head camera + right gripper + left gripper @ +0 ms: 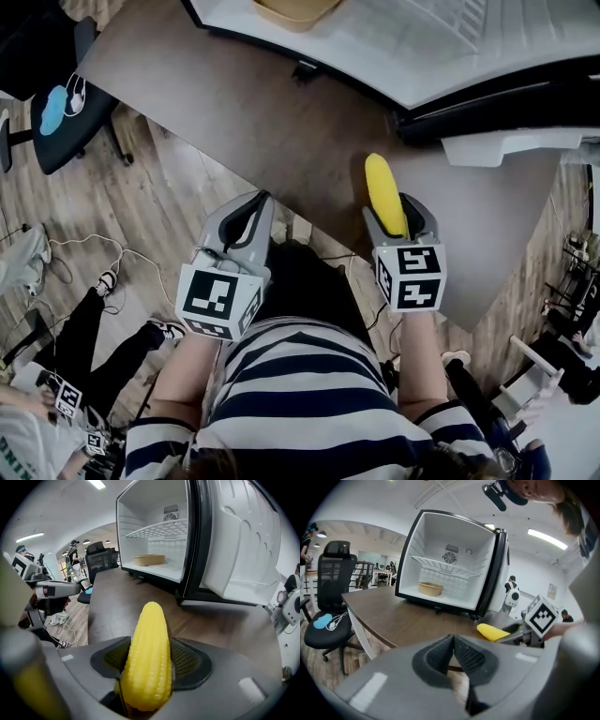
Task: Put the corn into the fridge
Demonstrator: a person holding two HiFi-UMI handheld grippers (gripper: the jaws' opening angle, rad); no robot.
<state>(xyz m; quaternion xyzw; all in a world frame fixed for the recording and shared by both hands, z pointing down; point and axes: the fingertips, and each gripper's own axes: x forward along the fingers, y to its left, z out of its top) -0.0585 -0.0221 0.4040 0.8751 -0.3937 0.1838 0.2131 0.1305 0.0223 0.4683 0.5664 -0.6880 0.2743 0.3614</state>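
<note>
A yellow corn cob [384, 192] lies on the brown table [234, 103] in front of the open small fridge [450, 559]. My right gripper [396, 210] is angled down over the cob's near end. In the right gripper view the corn [149, 653] fills the space between the two dark pads [190, 660], and the jaws stand wide around it, open. The corn's tip points toward the fridge [159, 536]. My left gripper [258, 199] hangs off the table's near edge, shut, with its pads [440, 654] meeting at the tip and nothing in them. From there the corn [493, 631] shows at the right.
The fridge door [239, 541] swings open to the right. Inside, a tan tray [430, 588] sits on the fridge floor under a wire shelf [445, 565]. A black office chair [56, 112] stands left of the table. Cables and people's legs lie on the wooden floor [112, 272].
</note>
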